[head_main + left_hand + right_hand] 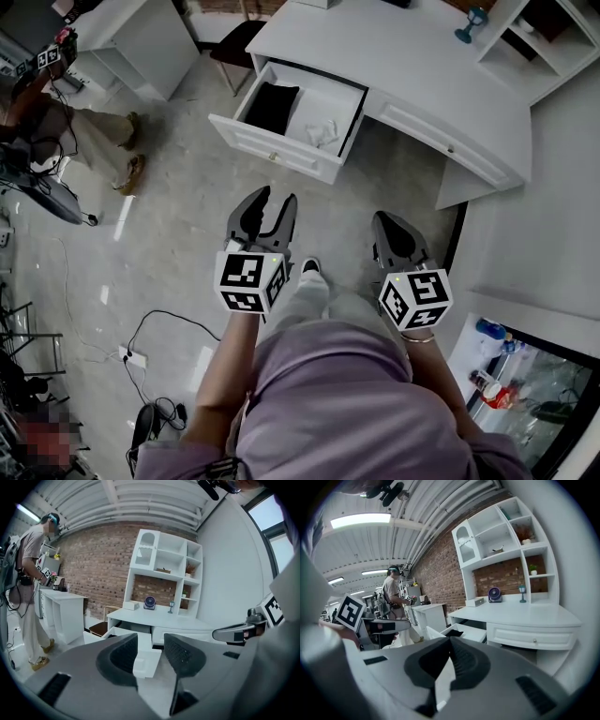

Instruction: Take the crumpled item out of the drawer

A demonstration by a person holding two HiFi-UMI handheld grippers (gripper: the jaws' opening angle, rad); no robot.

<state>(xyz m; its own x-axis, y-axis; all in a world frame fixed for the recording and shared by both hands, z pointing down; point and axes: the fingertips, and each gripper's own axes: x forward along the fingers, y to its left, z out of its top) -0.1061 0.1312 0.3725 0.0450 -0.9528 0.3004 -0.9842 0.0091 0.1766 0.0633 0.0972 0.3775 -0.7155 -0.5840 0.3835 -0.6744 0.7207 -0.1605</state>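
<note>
A white desk (394, 66) fills the upper right of the head view, with a small teal fan (472, 23) on its top. Its open drawer (281, 150), upper centre, holds a black item (272, 105) and a crumpled white item (322, 131). Cables (164, 312) lie on the grey floor (169, 234) at lower left.

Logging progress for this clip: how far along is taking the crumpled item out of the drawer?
Done: the drawer stands open. In hand: nothing; the left tool is open and empty, the right tool shut on nothing, both short of the drawer. Left: the white crumpled item lies inside beside a black item; reaching in, gripping and lifting it out remain.
</note>
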